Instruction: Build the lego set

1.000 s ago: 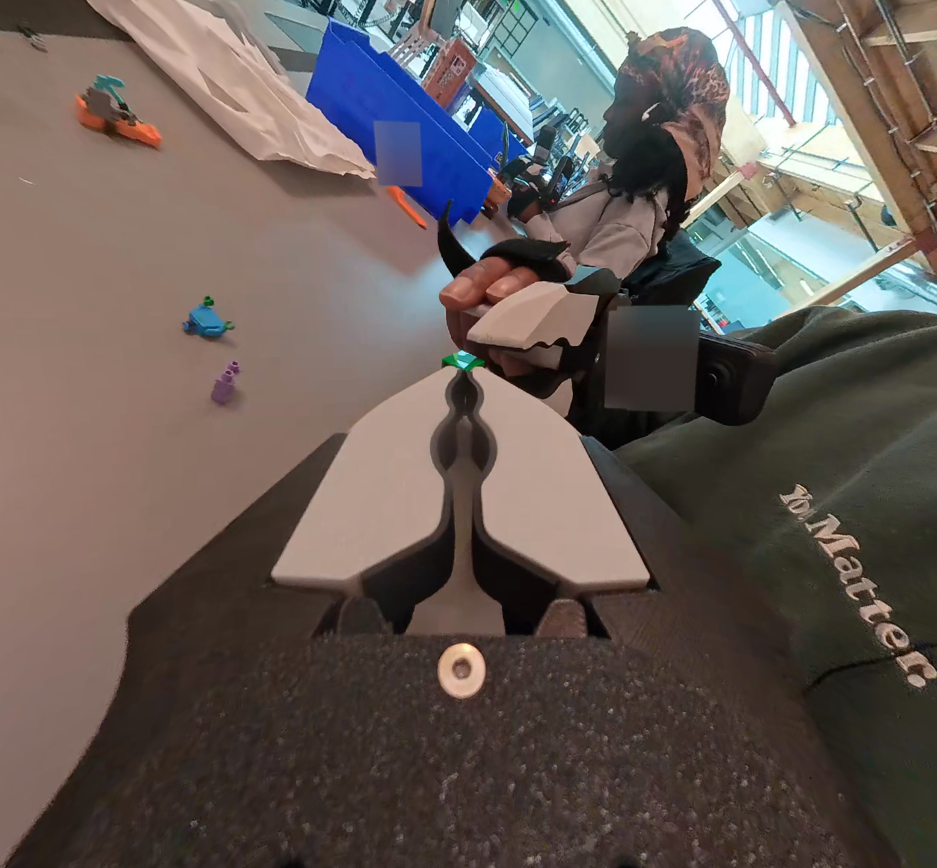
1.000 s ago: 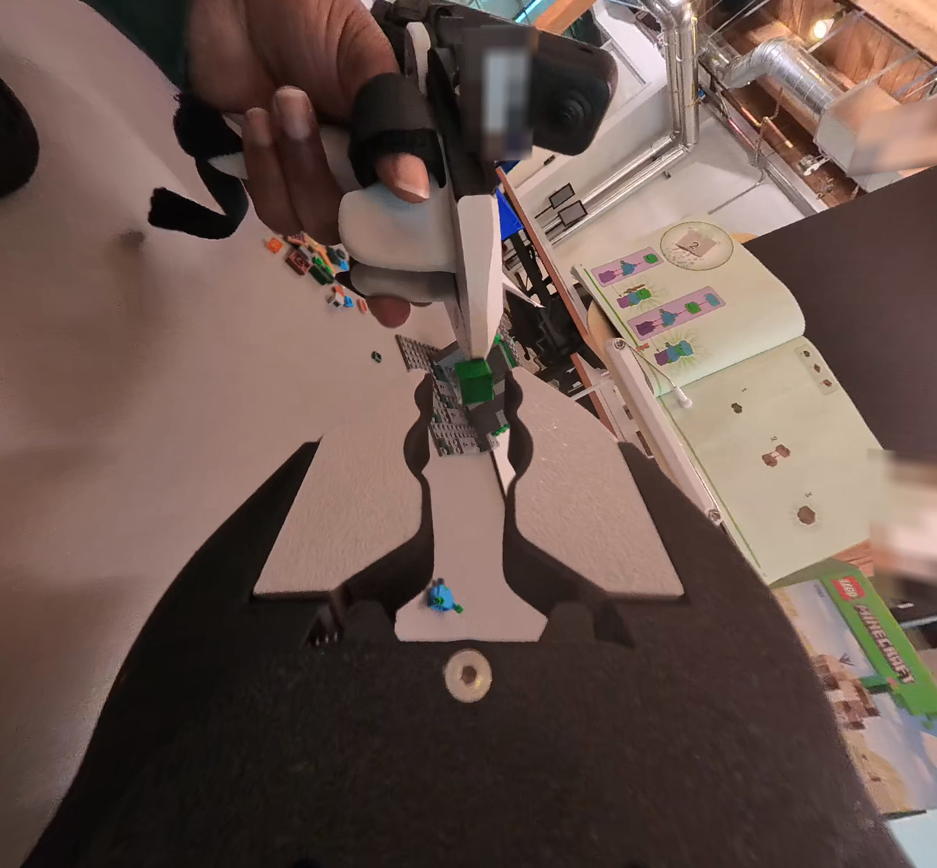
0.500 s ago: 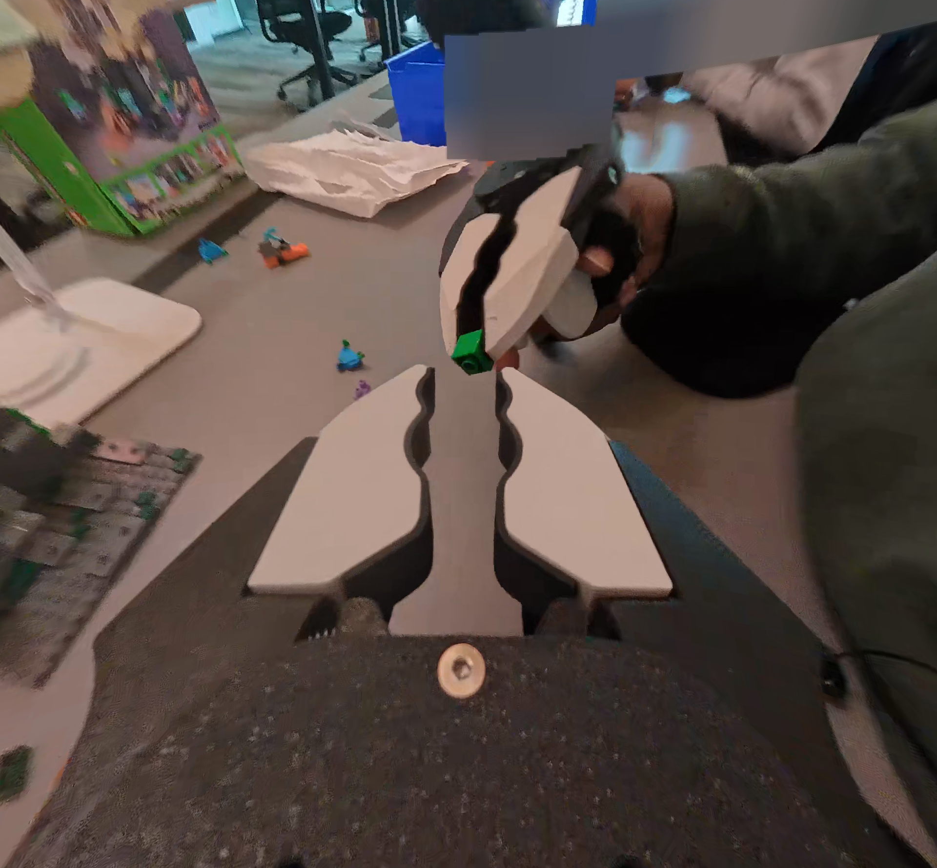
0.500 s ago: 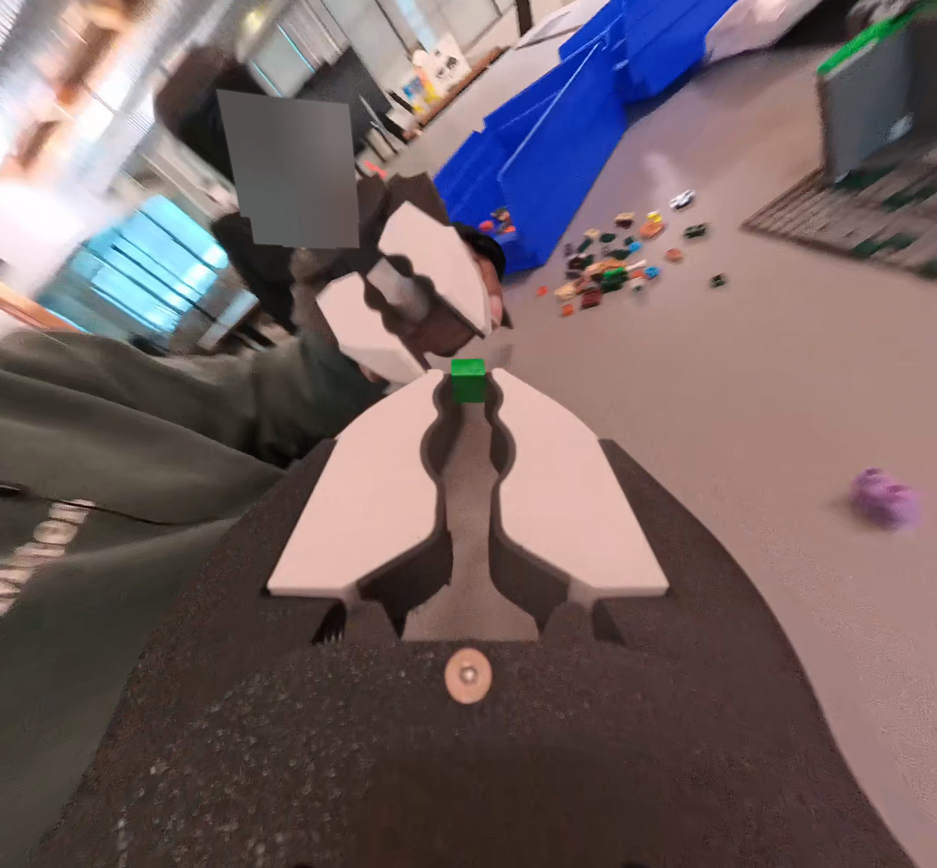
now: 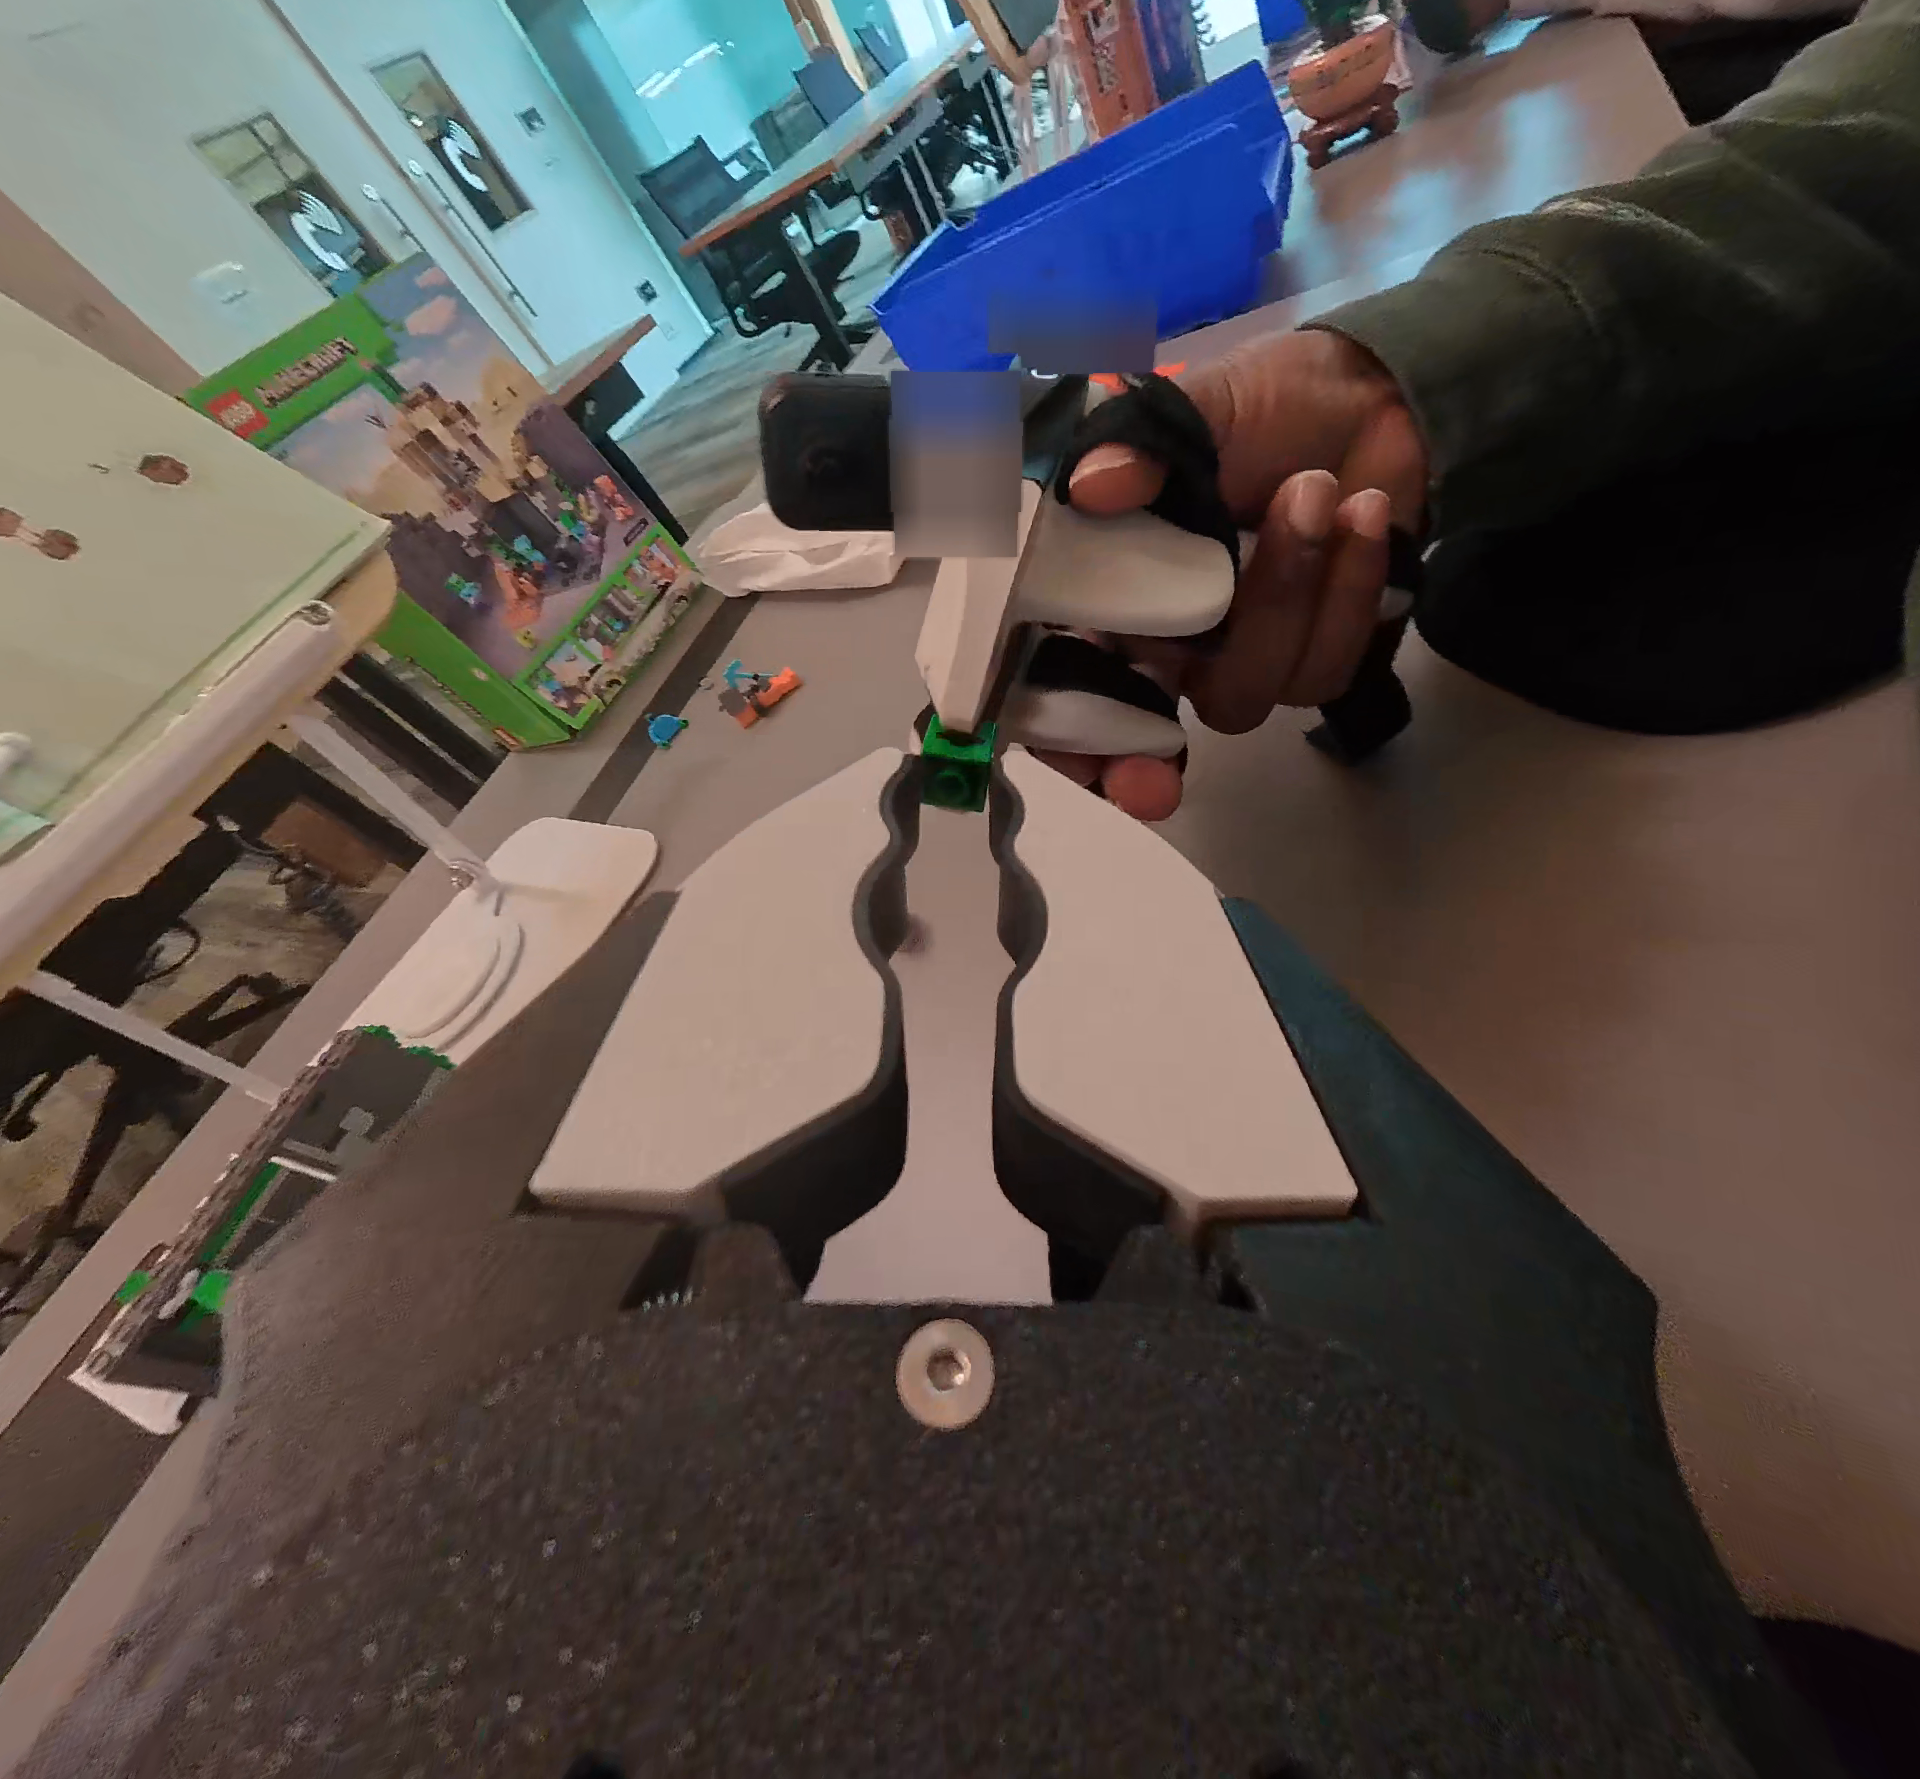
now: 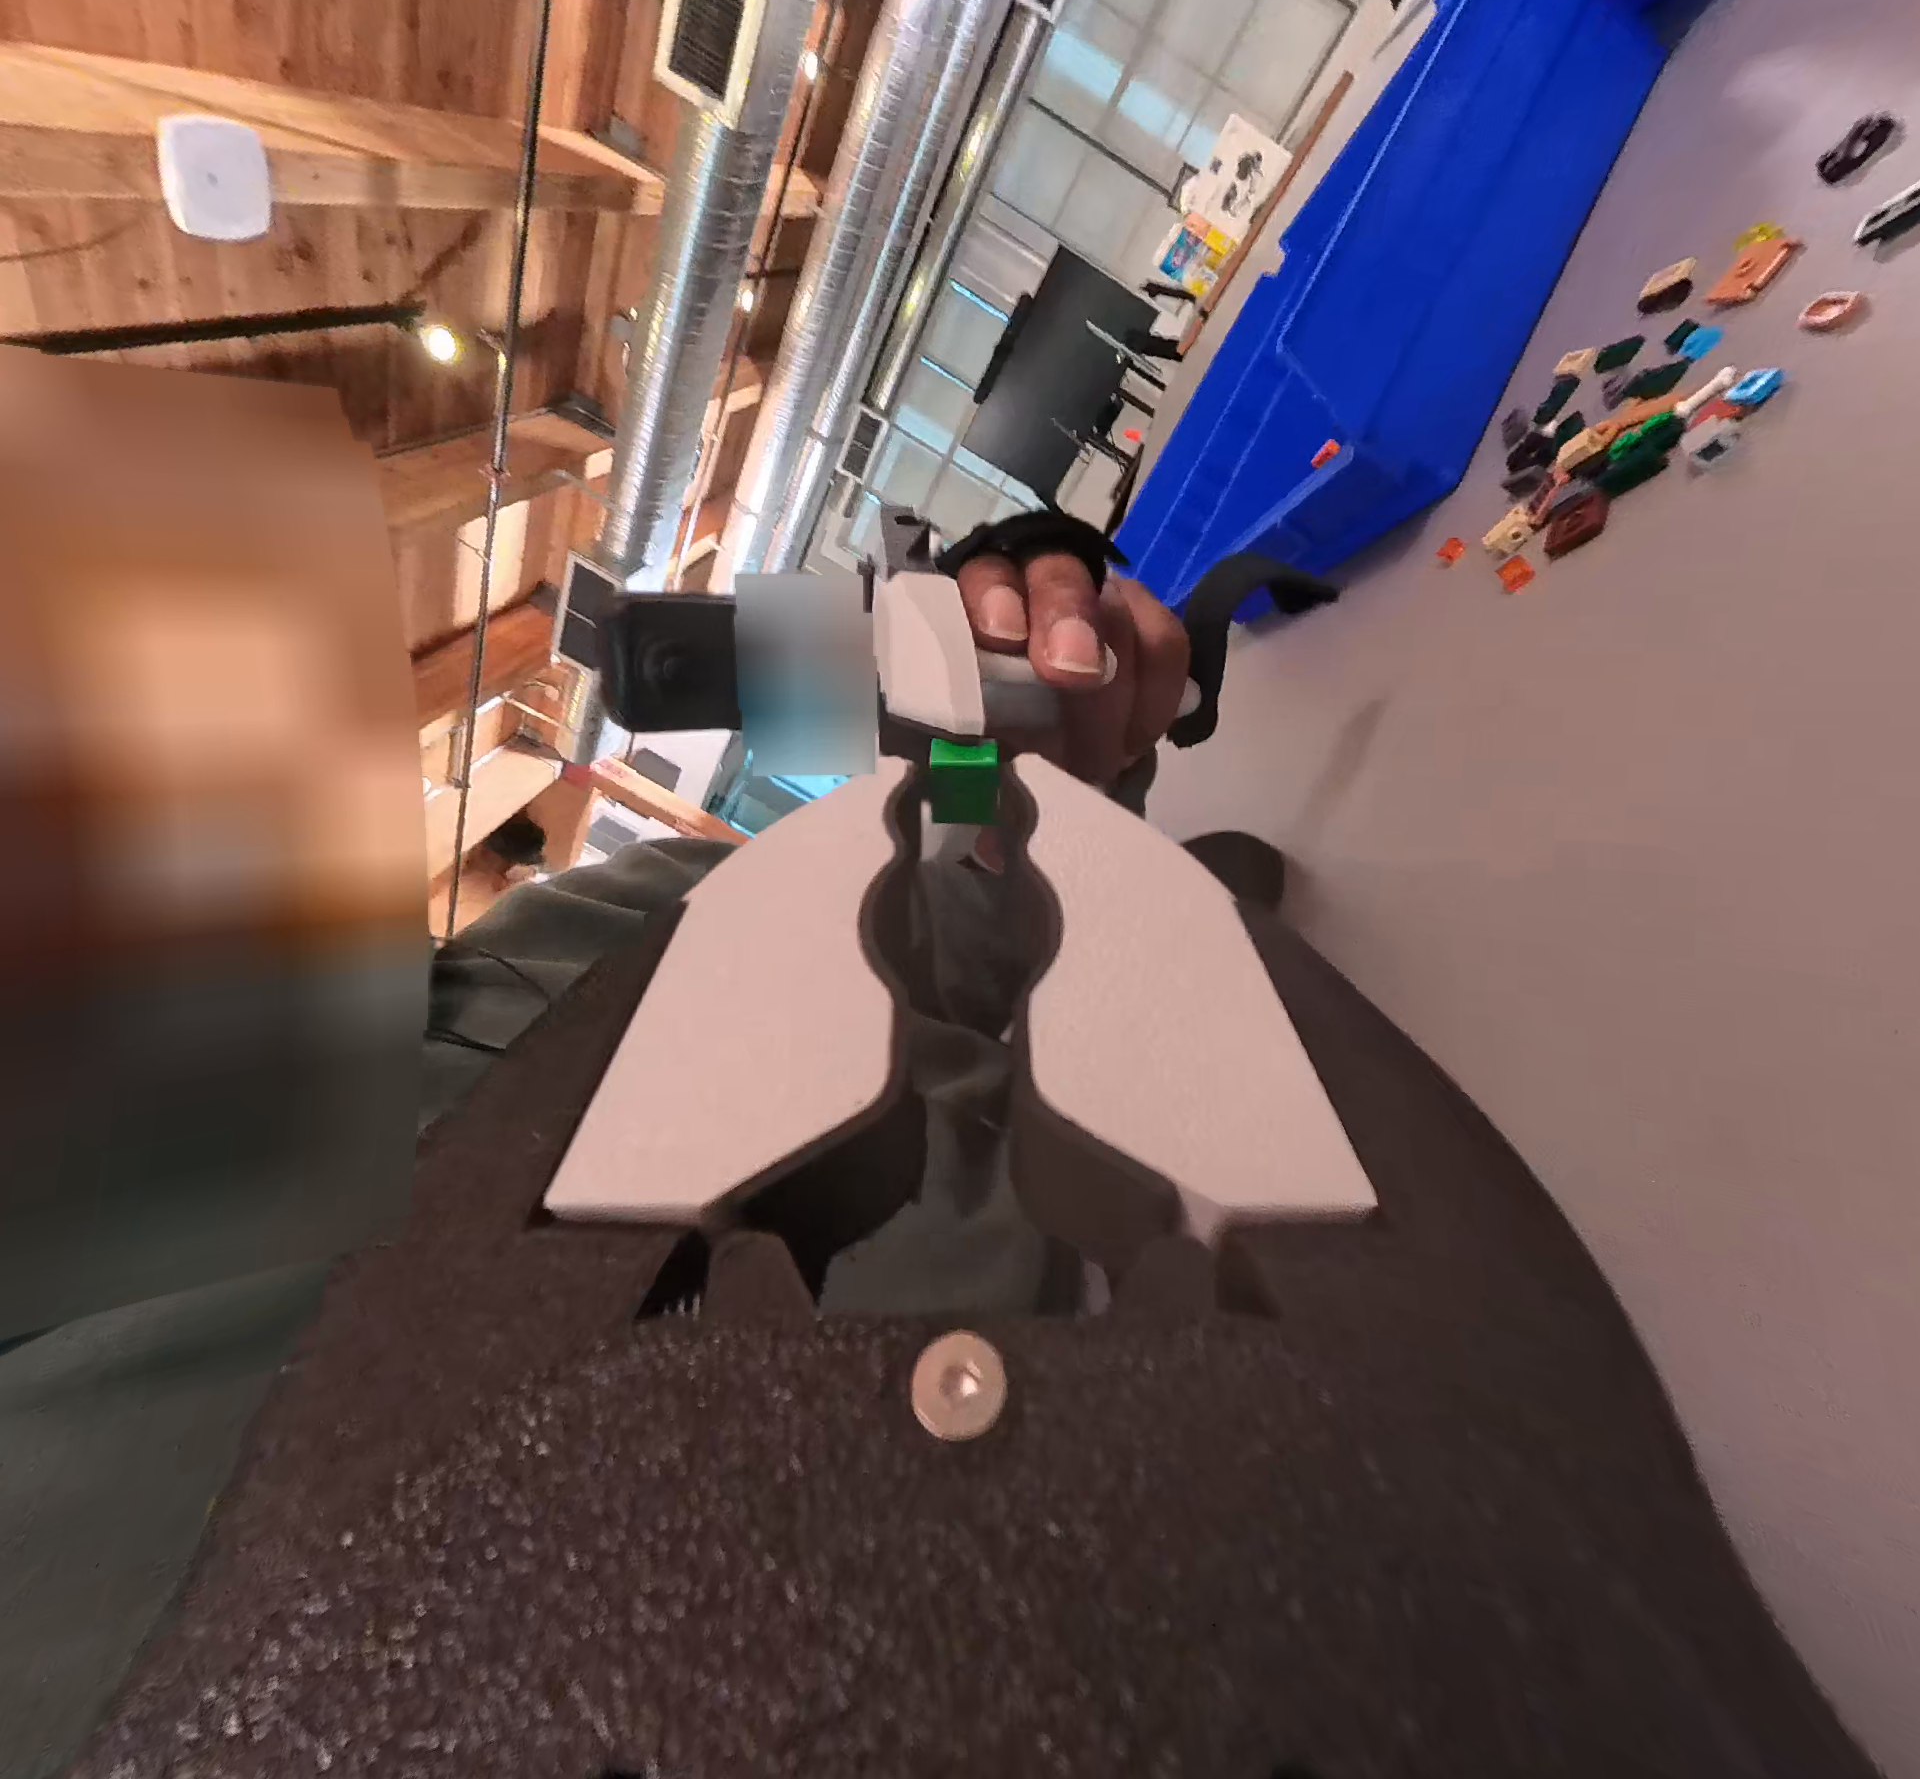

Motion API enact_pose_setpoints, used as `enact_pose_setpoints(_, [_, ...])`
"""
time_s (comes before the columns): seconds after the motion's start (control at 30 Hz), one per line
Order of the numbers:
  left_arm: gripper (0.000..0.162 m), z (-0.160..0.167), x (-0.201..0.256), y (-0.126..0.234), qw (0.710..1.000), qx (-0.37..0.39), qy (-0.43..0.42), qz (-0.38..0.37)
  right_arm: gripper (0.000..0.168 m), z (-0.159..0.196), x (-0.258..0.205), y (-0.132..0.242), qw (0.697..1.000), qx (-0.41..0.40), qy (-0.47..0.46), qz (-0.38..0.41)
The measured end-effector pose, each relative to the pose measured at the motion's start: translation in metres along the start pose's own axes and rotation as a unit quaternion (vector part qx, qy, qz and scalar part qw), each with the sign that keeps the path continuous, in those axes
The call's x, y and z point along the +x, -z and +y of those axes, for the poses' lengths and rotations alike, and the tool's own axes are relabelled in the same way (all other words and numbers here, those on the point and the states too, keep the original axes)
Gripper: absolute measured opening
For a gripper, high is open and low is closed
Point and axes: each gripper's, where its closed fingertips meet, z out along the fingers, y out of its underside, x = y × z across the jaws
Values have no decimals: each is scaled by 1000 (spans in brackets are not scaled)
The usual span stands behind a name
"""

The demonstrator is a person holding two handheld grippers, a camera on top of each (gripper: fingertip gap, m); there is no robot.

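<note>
The green lego brick (image 5: 954, 773) sits at 12 o'clock in both wrist views, above the grey table (image 5: 1507, 950). Right gripper (image 6: 958, 799) jaws clench it; left gripper (image 5: 951, 789) jaws stand slightly parted around it.

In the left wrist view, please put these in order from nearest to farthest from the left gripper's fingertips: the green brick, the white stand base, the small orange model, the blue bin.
1. The green brick, at the left gripper tips.
2. The white stand base, on the left.
3. The small orange model, farther back on the left.
4. The blue bin, at the back.
</note>
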Motion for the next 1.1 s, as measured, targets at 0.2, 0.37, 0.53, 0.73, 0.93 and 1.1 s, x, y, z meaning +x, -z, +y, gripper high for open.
enact_pose_setpoints(0.2, [12,3,-19,5,997,13,-10,-72,21,-13,4,13,998,21,46,38])
enact_pose_setpoints(0.37, [12,3,-18,2,995,18,-28,-99,22,-8,3,3,997,30,53,42])
enact_pose_setpoints(0.53, [12,6,-14,-3,994,14,-37,-103,18,-6,5,-1,997,33,52,44])
enact_pose_setpoints(0.73, [15,14,-6,-7,998,14,21,-59,11,-2,17,7,992,-5,95,89])
enact_pose_setpoints(0.93, [20,36,-9,-10,994,-14,103,-33,12,-32,46,67,917,-74,262,290])
enact_pose_setpoints(1.1, [11,65,-9,-18,987,-70,142,-34,12,-46,97,134,805,-216,314,454])
